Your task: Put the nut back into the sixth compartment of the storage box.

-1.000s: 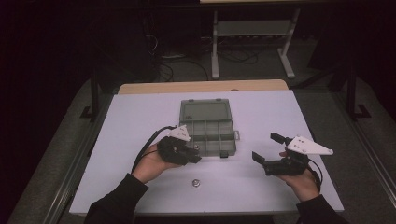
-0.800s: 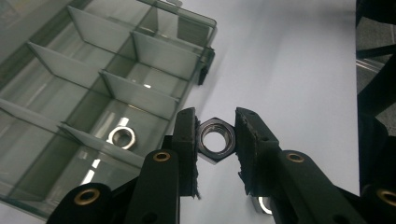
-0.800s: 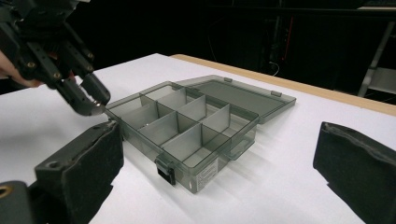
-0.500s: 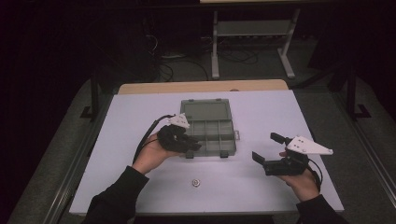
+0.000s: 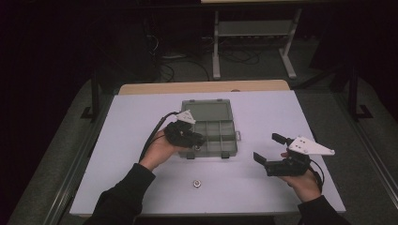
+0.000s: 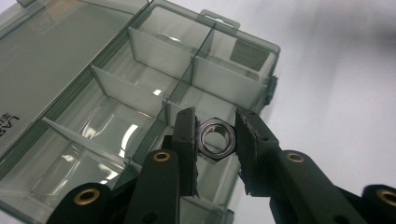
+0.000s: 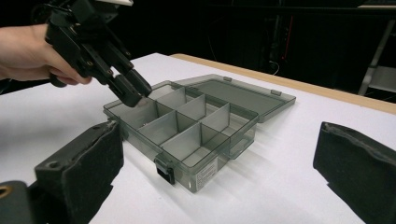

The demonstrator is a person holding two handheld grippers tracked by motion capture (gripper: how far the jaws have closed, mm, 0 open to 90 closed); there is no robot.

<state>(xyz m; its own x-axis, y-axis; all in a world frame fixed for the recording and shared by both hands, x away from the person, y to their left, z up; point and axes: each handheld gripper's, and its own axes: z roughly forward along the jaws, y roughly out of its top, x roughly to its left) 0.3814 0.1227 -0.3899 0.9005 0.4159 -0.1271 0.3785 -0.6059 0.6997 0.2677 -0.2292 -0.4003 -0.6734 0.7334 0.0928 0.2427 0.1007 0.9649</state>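
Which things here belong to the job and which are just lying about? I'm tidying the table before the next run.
In the job:
- hex nut, clamped in the left gripper
- open compartment box, under that nut
- second nut on the table, probably next

Lying about:
- metal stand behind the table
- floor cables
- right gripper, open and idle

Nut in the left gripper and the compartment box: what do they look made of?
Nut: looks like bright steel, going by the mirror-like glints on its hex faces and threaded bore. Box: most likely smoky translucent plastic, glossy; the dividers and table show through its walls. Left gripper pads look like black foam or rubber.
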